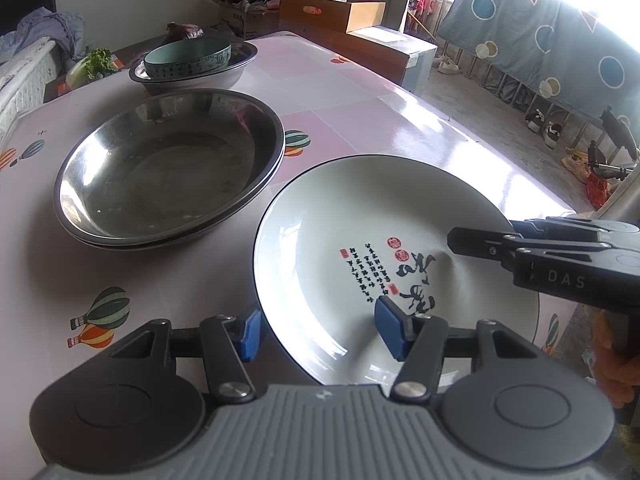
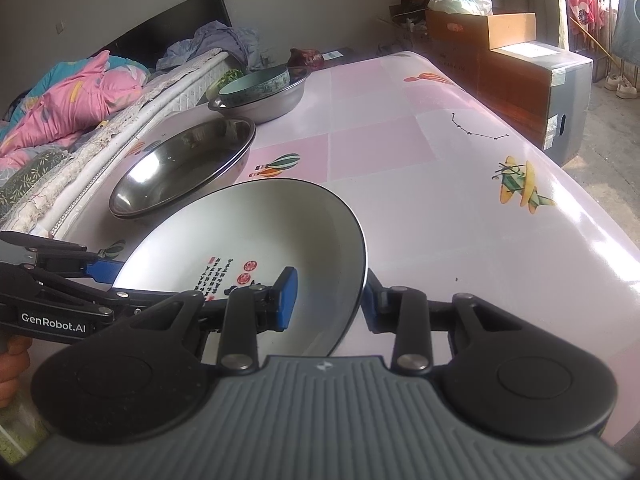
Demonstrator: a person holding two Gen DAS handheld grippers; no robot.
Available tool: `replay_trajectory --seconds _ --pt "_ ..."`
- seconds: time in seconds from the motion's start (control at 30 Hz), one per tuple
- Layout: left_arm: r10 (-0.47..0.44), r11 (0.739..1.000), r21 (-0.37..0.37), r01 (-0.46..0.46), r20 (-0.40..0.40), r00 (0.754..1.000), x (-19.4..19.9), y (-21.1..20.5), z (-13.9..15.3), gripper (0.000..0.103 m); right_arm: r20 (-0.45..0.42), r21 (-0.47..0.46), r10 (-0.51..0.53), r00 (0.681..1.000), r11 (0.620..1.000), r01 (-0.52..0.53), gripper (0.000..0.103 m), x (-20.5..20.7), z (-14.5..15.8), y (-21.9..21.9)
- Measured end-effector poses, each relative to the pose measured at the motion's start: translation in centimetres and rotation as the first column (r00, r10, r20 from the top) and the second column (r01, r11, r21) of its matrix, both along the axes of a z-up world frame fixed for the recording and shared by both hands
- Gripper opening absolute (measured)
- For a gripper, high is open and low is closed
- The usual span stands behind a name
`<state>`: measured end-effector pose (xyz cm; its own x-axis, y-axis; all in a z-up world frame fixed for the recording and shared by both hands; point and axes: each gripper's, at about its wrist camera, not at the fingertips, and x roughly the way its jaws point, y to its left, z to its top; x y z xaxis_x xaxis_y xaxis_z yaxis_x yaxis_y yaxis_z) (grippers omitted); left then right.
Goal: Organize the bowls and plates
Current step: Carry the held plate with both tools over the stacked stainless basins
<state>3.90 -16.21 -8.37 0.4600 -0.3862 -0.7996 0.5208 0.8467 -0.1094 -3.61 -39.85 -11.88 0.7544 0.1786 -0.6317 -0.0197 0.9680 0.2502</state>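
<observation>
My left tongs (image 1: 318, 334) & right tongs (image 2: 330, 300) both straddle the white plate (image 1: 340, 220) rim, wide apart (not clamped).

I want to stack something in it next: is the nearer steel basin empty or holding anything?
Empty: the steel basin shows only its bare, reflective bottom in both views.

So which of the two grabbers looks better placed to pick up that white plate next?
Probably both together. The left gripper and the right gripper each straddle an opposite edge of the white plate, one pad inside and one outside, jaws not yet closed. Neither seems clearly better placed.
</observation>
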Motion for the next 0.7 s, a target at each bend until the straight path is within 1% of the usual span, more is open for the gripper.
replay_trajectory --seconds 0.7 --pt "0.016 1.000 0.003 -0.016 -0.006 1.000 -0.24 -0.12 0.54 0.056 0.007 0.005 -0.010 1.000 1.000 0.010 0.034 -0.05 0.70 -0.24"
